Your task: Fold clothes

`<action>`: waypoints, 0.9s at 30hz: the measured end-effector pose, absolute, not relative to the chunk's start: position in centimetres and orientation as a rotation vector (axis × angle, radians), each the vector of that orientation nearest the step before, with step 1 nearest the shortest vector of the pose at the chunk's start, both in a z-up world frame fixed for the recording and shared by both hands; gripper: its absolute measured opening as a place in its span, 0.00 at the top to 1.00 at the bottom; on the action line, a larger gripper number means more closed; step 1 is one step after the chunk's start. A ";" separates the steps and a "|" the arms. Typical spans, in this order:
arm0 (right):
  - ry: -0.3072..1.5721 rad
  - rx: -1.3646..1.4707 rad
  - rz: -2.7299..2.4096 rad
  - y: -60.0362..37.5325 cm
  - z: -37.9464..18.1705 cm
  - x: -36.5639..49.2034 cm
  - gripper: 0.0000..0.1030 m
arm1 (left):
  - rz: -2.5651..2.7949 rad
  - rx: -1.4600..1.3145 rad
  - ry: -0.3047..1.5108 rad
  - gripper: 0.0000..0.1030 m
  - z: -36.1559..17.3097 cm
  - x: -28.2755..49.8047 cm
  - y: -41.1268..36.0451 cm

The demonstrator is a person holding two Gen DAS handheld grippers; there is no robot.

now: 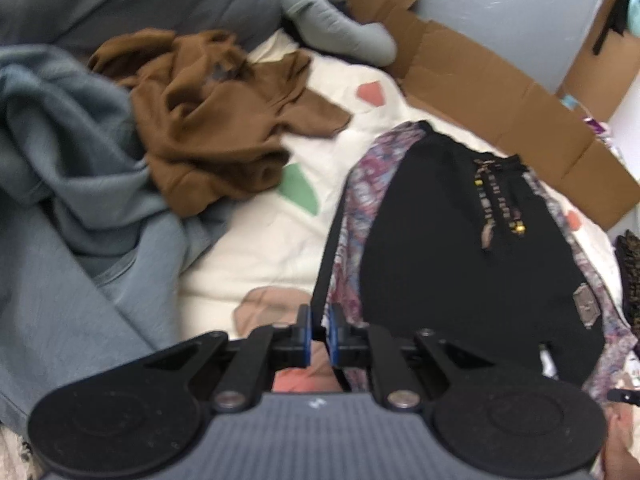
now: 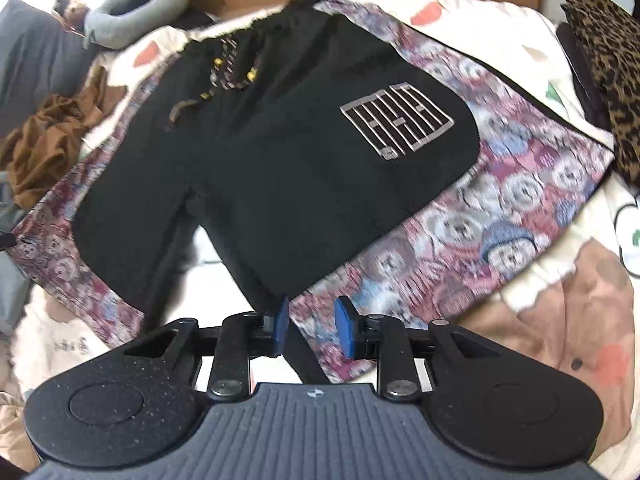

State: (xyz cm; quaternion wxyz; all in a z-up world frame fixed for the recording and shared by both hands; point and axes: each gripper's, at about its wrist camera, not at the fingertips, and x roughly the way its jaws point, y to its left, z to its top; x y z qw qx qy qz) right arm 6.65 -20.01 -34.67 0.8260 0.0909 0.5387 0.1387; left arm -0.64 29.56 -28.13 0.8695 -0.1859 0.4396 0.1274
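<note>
Shorts (image 2: pixel 280 152) blurred | left gripper (image 1: pixel 319 334) pinching hem | right gripper (image 2: pixel 310 326) parted, straddling hem

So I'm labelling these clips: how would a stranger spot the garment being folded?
On the cream bedspread with coloured patches, look between the crumpled brown top and the leopard-print pile. The shorts lie flat: black front, teddy-bear print sides, beaded drawstring.

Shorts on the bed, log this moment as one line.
shorts: flat on bed | left hand-held gripper: shut on shorts hem | right hand-held gripper: open at hem | brown garment: unfolded
</note>
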 end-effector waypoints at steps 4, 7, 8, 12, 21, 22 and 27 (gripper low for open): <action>1.110 0.211 0.314 -19.9 -33.0 7.1 0.65 | 0.232 -0.390 0.900 0.92 -25.8 0.1 28.0; 1.086 0.227 0.329 -19.8 -31.7 7.4 0.63 | 0.214 -0.395 0.889 0.93 -24.3 0.6 26.7; 1.078 0.229 0.333 -19.7 -31.3 7.4 0.63 | 0.209 -0.396 0.887 0.93 -23.8 0.9 26.2; 1.054 0.248 0.350 -19.4 -28.9 7.8 0.63 | 0.193 -0.391 0.887 0.93 -22.0 1.9 24.1; 0.958 0.288 0.466 -17.3 -23.1 10.1 0.54 | 0.162 -0.371 0.922 0.93 -18.8 5.3 18.4; 0.947 0.304 0.479 -17.0 -22.8 10.4 0.53 | 0.147 -0.367 0.923 0.93 -18.6 5.6 17.9; 0.907 0.306 0.556 -14.7 -21.9 10.9 0.53 | 0.082 -0.389 0.934 0.93 -18.1 7.1 16.1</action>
